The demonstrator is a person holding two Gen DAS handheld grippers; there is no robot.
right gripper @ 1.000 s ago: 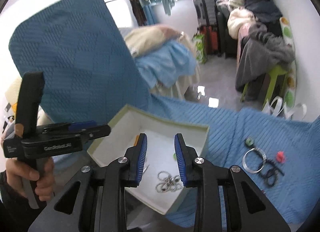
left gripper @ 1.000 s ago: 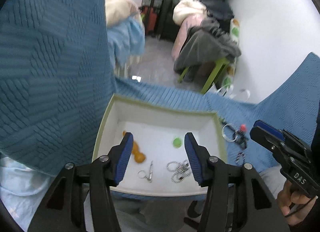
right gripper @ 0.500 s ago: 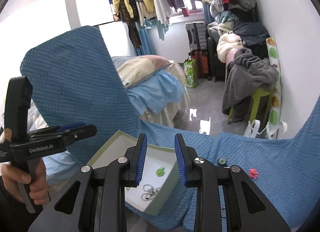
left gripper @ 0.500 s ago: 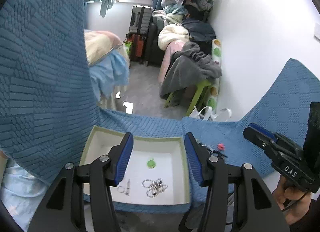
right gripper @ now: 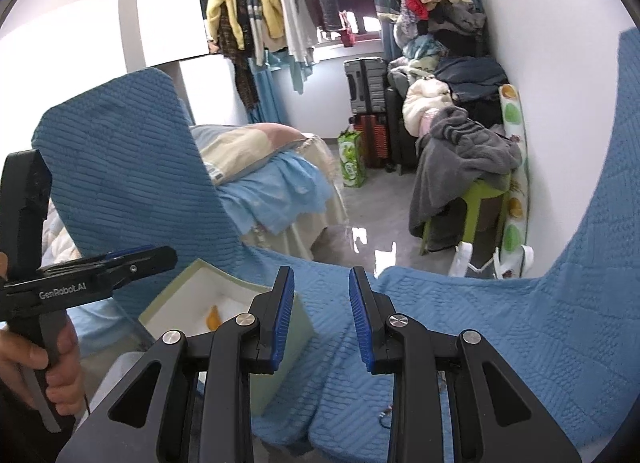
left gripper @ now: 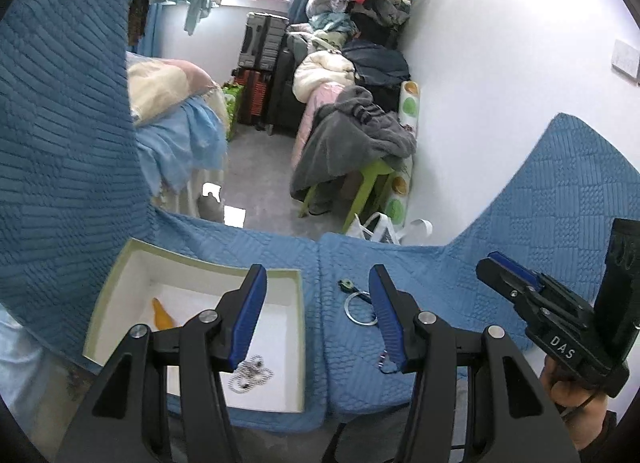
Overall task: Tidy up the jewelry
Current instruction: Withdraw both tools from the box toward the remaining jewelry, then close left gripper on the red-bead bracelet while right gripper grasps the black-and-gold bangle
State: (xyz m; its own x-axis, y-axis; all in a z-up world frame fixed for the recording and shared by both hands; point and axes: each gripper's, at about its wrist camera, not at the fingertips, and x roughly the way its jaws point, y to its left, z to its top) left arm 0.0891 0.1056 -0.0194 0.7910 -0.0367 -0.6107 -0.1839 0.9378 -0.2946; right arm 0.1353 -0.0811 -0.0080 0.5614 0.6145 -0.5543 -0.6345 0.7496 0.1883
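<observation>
A pale green box point(left gripper: 200, 263) with a white inside lies on the blue quilted cover point(left gripper: 440, 303). It holds an orange piece point(left gripper: 162, 315) and a silver bead chain point(left gripper: 250, 375). On the cover to its right lie a silver ring point(left gripper: 356, 311) and a small green piece point(left gripper: 346, 284). My left gripper point(left gripper: 317, 279) hovers open above the box's right edge, nothing between its fingers. My right gripper point(right gripper: 321, 283) is open with a narrow gap, also with nothing in it, over the cover right of the box point(right gripper: 298, 327). Each gripper shows in the other's view, held by a hand.
The cover's far edge point(right gripper: 320, 259) drops off to a grey floor. Beyond stand a green stool point(right gripper: 480, 199) under a grey blanket, suitcases point(right gripper: 366, 79), a bed point(right gripper: 260, 167) and hanging clothes. A white wall point(left gripper: 500, 103) is on the right.
Both grippers have drawn back and up, tilting toward the room. The box has slid down and left in both views. The loose ring now sits between the left fingers' line. Jaw gaps are unchanged.
</observation>
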